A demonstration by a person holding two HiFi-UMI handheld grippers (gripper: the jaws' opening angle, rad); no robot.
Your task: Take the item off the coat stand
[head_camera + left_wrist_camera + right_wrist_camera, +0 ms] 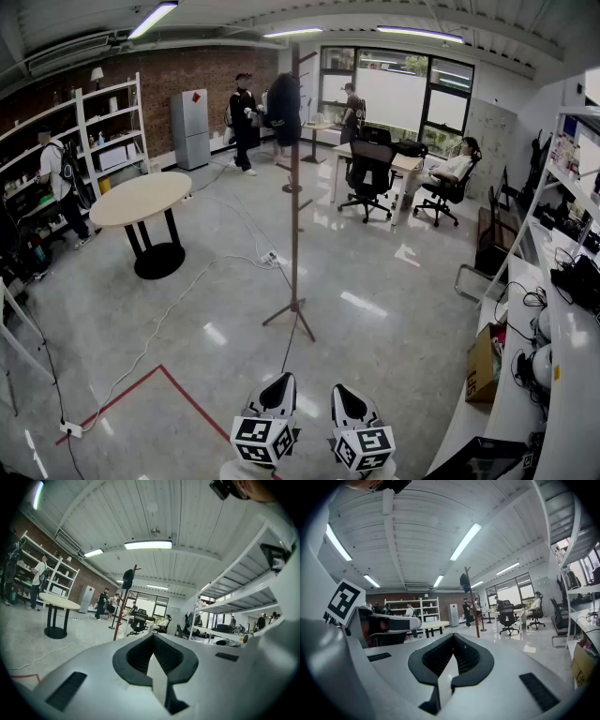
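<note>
Both empty and closed: left claw, right claw, well short of the slim brown wooden coat stand. Dark bulky item hung near its top, untouched; approach, grasp and lift-off all outstanding.

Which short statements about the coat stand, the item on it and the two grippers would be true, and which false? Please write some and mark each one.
1. A dark item hangs near the top of the coat stand. True.
2. The left gripper holds the dark item. False: it is shut on nothing, low in the head view, well apart from the stand.
3. The right gripper is shut with nothing between its jaws. True.
4. The round table stands to the right of the coat stand in the head view. False: it stands to the left.
</note>
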